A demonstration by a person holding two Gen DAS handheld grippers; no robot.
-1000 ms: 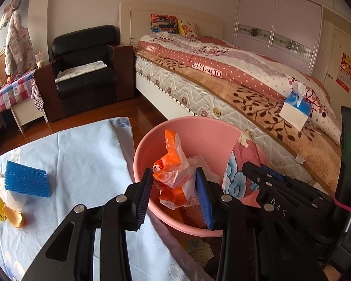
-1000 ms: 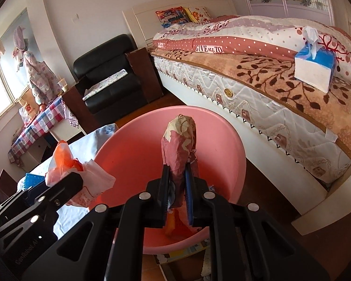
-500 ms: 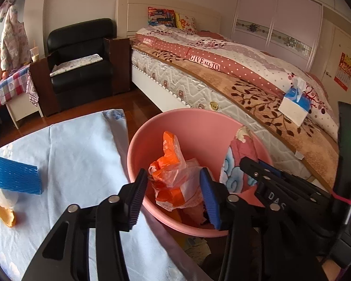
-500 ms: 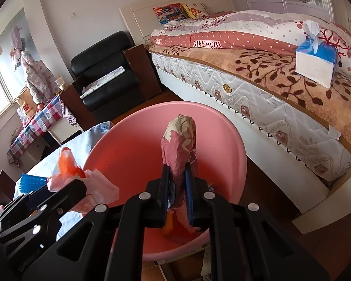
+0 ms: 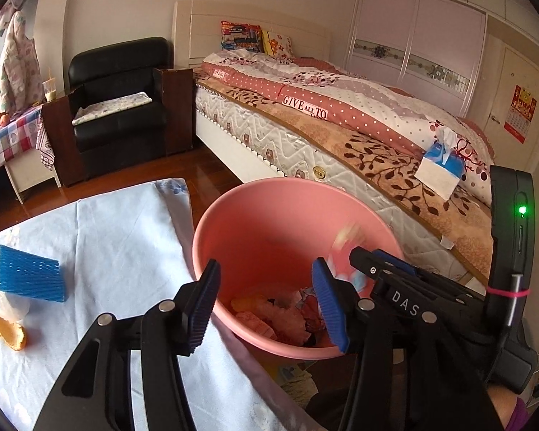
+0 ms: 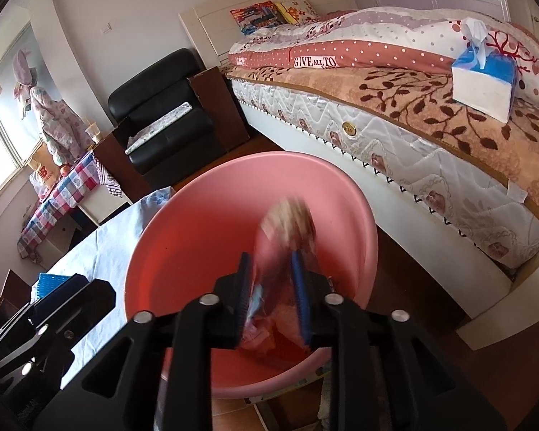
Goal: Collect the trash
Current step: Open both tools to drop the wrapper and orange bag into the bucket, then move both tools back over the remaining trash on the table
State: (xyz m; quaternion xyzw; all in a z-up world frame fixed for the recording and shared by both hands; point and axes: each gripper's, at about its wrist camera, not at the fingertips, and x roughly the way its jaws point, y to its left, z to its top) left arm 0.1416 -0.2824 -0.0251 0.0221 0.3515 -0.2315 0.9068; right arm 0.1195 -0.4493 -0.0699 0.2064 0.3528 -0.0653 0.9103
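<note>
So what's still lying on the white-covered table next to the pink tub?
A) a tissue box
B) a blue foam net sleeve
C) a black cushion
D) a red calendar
B: the left wrist view shows the blue foam net sleeve lying on the white-covered table, left of the pink tub; the tissue box sits on the bed.
</note>
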